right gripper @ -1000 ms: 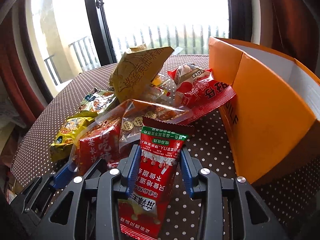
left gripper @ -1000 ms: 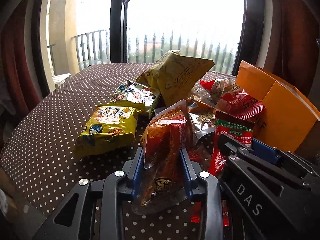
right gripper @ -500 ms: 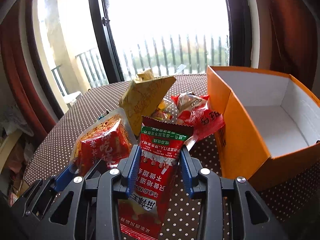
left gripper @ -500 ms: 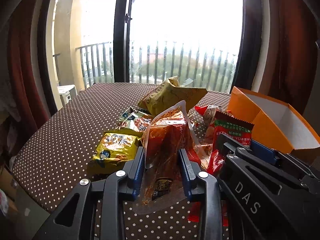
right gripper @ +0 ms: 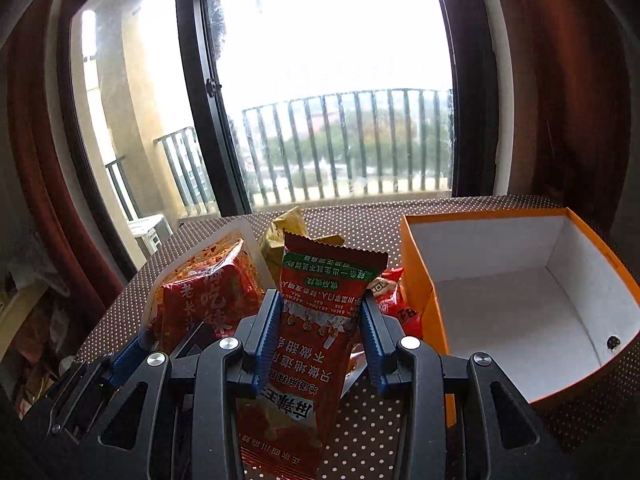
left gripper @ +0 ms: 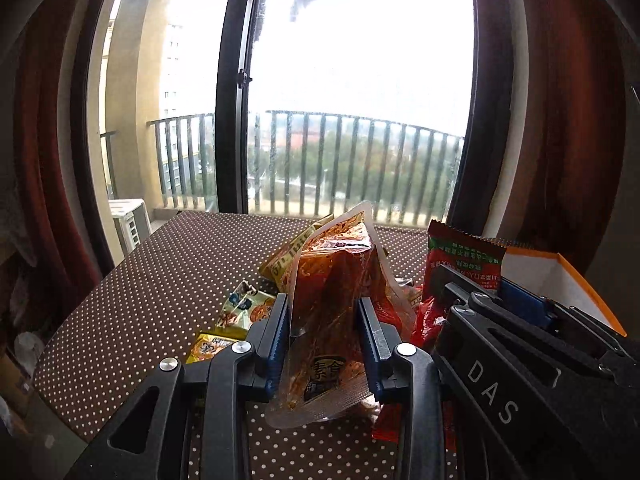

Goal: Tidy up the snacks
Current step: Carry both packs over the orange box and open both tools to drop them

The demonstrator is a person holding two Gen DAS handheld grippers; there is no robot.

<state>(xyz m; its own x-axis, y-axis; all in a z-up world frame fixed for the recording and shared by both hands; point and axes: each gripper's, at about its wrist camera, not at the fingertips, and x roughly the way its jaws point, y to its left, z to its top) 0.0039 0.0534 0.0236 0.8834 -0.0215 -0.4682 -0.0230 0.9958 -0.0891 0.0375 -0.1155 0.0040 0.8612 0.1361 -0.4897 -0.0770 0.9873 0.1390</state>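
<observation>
Snacks fill both hand-held grippers, which are raised side by side above the desk and aimed toward the window. The left hand-held gripper [left gripper: 323,334] pinches a clear pouch [left gripper: 336,292] of orange-red strips between its blue pads, the pouch standing upright with its sealed bottom edge hanging toward the camera. The right hand-held gripper [right gripper: 318,330] clamps a red packet [right gripper: 316,320] with a green band near its top, also upright, its lower end drooping past the fingers. In the left view the right tool appears at the right edge, its black body marked with the letters DAS; in the right view the left tool and its pouch show at the lower left. Just right of the right gripper sits an orange box [right gripper: 416,276], open at the top, white inside, with a small dark spot near one inner corner. Other snack bags [left gripper: 236,316] lie on the desk [left gripper: 152,288] beyond the grippers: yellow ones to the left and centre, a red one [right gripper: 394,300] beside the box wall. The desk wears a brown cloth with white dots. Behind it stands a tall window [left gripper: 360,100] with dark frames, a balcony railing [right gripper: 348,144], trees outside, and dark red curtains [left gripper: 560,120] on both sides.
</observation>
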